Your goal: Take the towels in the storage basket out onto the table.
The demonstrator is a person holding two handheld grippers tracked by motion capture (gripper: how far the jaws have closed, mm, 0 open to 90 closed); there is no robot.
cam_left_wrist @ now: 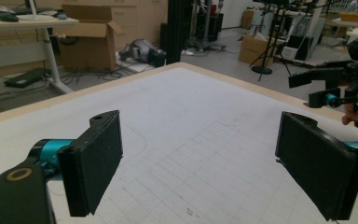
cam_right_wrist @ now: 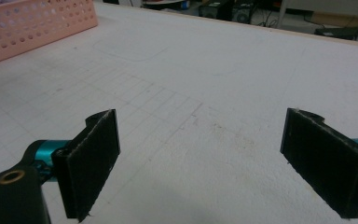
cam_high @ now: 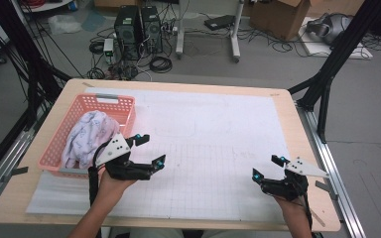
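Note:
A pink plastic basket [cam_high: 124, 106] stands at the table's left side with a crumpled white patterned cloth [cam_high: 89, 136] inside it. My left gripper [cam_high: 150, 150] hovers just right of the basket's near corner, jaws wide open and empty. My right gripper [cam_high: 267, 167] sits near the table's front right, also open with nothing between its jaws. In the left gripper view my left gripper [cam_left_wrist: 200, 163] faces bare gridded paper, with the right gripper [cam_left_wrist: 321, 88] farther off. In the right gripper view my right gripper [cam_right_wrist: 200, 163] stands open, with the basket [cam_right_wrist: 32, 23] at the far left.
White gridded paper [cam_high: 213, 144] covers most of the wooden table [cam_high: 307, 163]. Beyond the far edge the floor holds computer towers [cam_high: 139, 29], cables and cardboard boxes [cam_high: 283, 17]. Black frame legs stand at both sides of the table.

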